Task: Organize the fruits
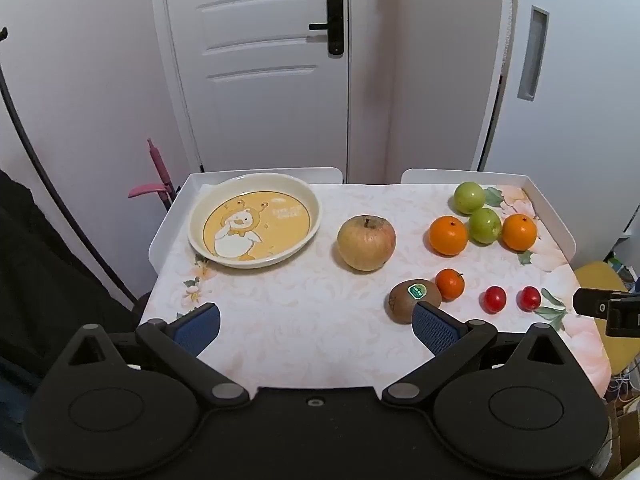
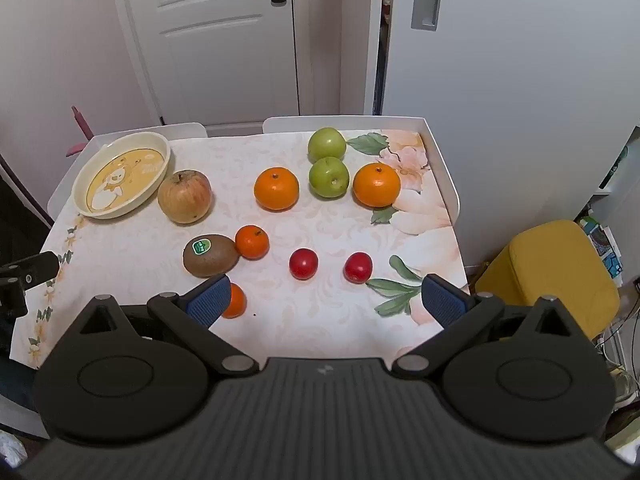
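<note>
**Fruit spread across the table, plate bare, both grippers wide apart**

A cream plate (image 1: 308,216) printed with a cartoon duck sits in the far left corner of the table (image 1: 280,320), nothing lying in it. Just to its right stands a large yellowish apple (image 1: 366,242), close to the plate's rim in the right wrist view but not clearly touching it. Toward the far right corner two green apples (image 1: 469,197) stand one before the other, the nearer one flanked by two oranges (image 1: 448,235). Nearer the front edge, a kiwi (image 1: 408,300) bearing a green sticker lies against a small tangerine (image 1: 450,284), and two red cherry tomatoes (image 1: 495,299) sit side by side, apart from each other, to their right. A second small tangerine (image 2: 235,301) lies near the front edge, half hidden behind one blue pad in the right wrist view.

The left gripper (image 1: 316,326) hovers over the front of the table with its fingers spread wide and nothing between them; its right pad overlaps the kiwi in the picture, though contact cannot be told. The right gripper (image 2: 326,300) is likewise spread wide and empty, above the front right part of the floral tablecloth (image 2: 340,220). A white door (image 1: 260,60) stands behind the table.
</note>
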The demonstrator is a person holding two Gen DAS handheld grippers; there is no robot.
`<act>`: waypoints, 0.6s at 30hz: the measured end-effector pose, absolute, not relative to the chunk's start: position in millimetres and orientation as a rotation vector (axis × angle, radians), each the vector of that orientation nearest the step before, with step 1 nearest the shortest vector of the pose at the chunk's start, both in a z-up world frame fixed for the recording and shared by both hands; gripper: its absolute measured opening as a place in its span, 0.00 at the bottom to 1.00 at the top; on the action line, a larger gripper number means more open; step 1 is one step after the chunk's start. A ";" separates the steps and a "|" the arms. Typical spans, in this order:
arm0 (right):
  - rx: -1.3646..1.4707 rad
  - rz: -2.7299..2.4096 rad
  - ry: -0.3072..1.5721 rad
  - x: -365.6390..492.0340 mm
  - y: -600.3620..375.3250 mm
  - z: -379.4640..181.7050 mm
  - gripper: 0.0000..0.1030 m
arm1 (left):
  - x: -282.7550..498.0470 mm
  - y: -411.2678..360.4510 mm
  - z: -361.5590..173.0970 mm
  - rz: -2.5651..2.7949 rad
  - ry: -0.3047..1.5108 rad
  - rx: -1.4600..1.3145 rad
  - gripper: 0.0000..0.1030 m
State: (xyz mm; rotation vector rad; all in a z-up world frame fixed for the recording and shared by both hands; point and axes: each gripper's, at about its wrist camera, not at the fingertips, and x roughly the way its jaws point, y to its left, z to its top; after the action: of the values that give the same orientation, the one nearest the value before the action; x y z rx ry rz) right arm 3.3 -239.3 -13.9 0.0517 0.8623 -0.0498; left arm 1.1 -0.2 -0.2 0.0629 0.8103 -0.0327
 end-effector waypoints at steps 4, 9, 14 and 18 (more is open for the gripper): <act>0.042 -0.050 0.867 3.7 -239.0 -15.0 1.00 | 4.5 2.2 1.1 -0.037 0.785 0.064 1.00; 0.042 -0.049 0.867 4.1 -245.2 -17.9 1.00 | 9.2 13.1 5.8 -0.058 0.780 0.050 1.00; 0.058 -0.046 0.855 5.4 -238.2 -16.6 1.00 | 7.8 2.2 3.0 -0.061 0.783 0.060 1.00; 0.053 -0.044 0.856 5.5 -235.4 -13.6 1.00 | 7.6 0.0 3.2 -0.061 0.780 0.062 1.00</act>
State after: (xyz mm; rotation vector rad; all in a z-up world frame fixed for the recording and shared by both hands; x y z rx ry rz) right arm 5.5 -235.4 -13.6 0.0530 0.8560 -0.0443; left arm 7.6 0.0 3.2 0.0616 0.7796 -0.0605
